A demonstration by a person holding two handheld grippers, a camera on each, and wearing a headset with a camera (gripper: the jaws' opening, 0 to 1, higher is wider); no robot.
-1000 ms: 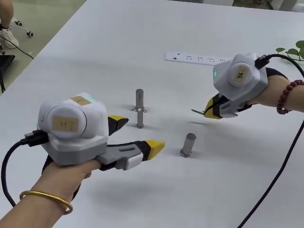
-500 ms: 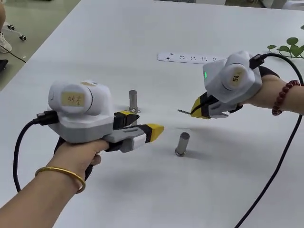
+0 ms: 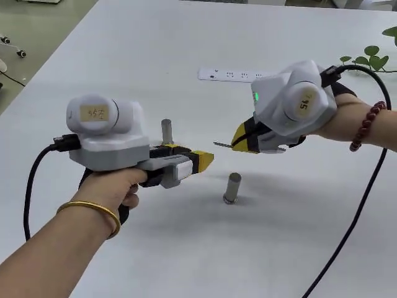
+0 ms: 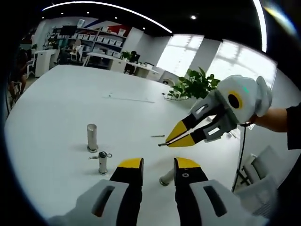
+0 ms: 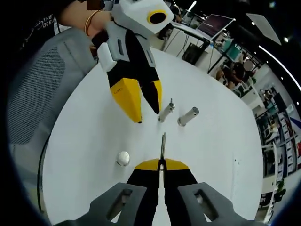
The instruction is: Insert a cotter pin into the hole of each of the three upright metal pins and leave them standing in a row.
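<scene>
One plain upright metal pin (image 3: pixel 232 187) stands between the grippers, also seen as the pin (image 5: pixel 123 157) from above. A second plain pin (image 3: pixel 166 131) pokes up behind my left gripper (image 3: pixel 201 160). In the left gripper view that plain pin (image 4: pixel 91 137) stands beside a pin with a cotter pin through it (image 4: pixel 102 162). My left gripper (image 4: pixel 158 162) is open and holds nothing. My right gripper (image 5: pixel 161 164) is shut on a cotter pin (image 5: pixel 162 143), which points left above the table (image 3: pixel 223 144). A loose cotter pin (image 4: pixel 157 136) lies on the table.
A white power strip (image 3: pixel 239 76) lies at the far side of the white table (image 3: pixel 267 248). A green plant (image 3: pixel 372 56) sits at the far right. A black cable (image 3: pixel 353 230) trails from the right gripper across the table's right side.
My left gripper has risen and moved right, its jaws narrower than before, covering the pin with the cotter. My right gripper has drifted left with its cotter pin.
</scene>
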